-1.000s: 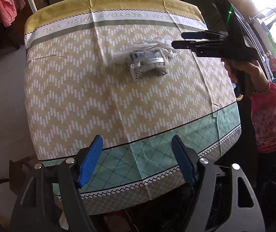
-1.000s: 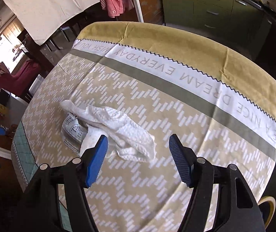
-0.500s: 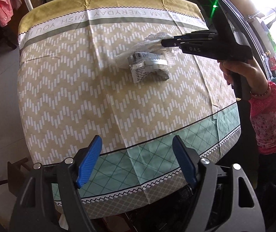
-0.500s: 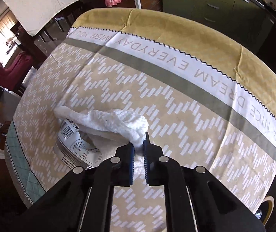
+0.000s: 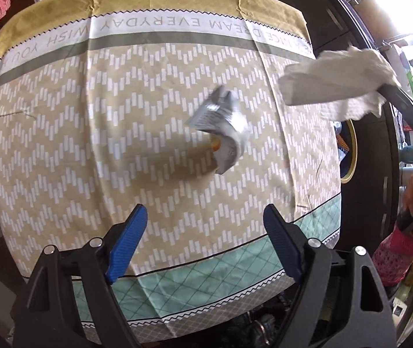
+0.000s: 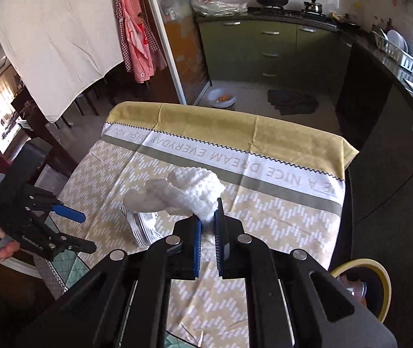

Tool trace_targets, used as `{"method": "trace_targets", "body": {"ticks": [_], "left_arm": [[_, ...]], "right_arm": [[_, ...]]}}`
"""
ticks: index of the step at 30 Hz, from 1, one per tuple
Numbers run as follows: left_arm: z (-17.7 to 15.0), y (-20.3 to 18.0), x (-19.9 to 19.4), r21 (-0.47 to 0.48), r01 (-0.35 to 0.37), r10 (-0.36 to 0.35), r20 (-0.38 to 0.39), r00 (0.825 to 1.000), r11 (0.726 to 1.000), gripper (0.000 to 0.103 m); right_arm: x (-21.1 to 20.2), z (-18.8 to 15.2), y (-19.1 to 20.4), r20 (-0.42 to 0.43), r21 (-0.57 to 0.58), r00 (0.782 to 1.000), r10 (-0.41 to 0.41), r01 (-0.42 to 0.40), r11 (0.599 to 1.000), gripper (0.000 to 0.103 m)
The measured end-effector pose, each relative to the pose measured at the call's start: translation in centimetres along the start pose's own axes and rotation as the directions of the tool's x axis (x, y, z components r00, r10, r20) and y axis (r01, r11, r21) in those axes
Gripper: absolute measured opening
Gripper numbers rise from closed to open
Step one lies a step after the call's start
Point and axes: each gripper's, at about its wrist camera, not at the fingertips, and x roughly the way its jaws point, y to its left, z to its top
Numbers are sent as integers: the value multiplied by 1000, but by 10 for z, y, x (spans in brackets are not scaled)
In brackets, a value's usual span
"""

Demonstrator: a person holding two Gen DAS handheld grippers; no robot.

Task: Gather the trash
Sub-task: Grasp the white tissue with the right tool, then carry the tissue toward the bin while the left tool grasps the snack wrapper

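My right gripper (image 6: 206, 220) is shut on a crumpled white paper towel (image 6: 189, 194) and holds it up above the table; the towel also shows in the left wrist view (image 5: 339, 84) at the upper right, past the table's right edge. A crumpled silver printed wrapper (image 5: 220, 133) lies on the patterned tablecloth (image 5: 90, 133), blurred; in the right wrist view the wrapper (image 6: 141, 226) sits below the towel. My left gripper (image 5: 203, 243) is open and empty over the table's near part, short of the wrapper; it also shows in the right wrist view (image 6: 81, 229).
A yellow-rimmed bin (image 6: 371, 284) stands on the floor right of the table; its rim shows in the left wrist view (image 5: 351, 150). Dark counter (image 6: 386, 145) runs along the right. Green cabinets (image 6: 258, 49) stand beyond the table's far edge.
My right gripper has lifted the paper towel off the table and drawn it back to the right. The wrapper is uncovered and shifted. My left gripper has moved forward over the table.
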Motion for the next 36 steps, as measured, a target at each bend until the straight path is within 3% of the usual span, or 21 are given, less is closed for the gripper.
{"method": "trace_targets", "body": {"ticks": [5, 15, 18, 21, 26, 33, 36], "left_arm": [[14, -16, 13, -43, -1, 1, -10, 1000, 999, 78], [52, -12, 37, -174, -118, 118, -8, 993, 978, 77], [60, -10, 44, -178, -150, 149, -19, 989, 972, 70], [63, -7, 49, -179, -161, 159, -29, 987, 971, 57], [57, -4, 50, -166, -166, 162, -37, 986, 972, 40], [33, -21, 22, -47, -176, 177, 17, 984, 983, 36], [23, -30, 18, 5, -185, 185, 15, 983, 983, 29]], "right_arm": [[-31, -17, -31, 23, 44, 1000, -11, 10, 999, 9], [-54, -55, -56, 37, 72, 999, 3, -5, 997, 9], [-61, -66, -62, 41, 78, 999, 4, -7, 997, 9], [-70, -80, -71, 46, 86, 999, -5, 1, 996, 9], [-84, -106, -93, 55, 133, 998, -31, 23, 991, 9], [-99, -142, -138, 50, 259, 994, -95, 79, 963, 9], [-104, -157, -162, 44, 326, 992, -121, 101, 940, 9]]}}
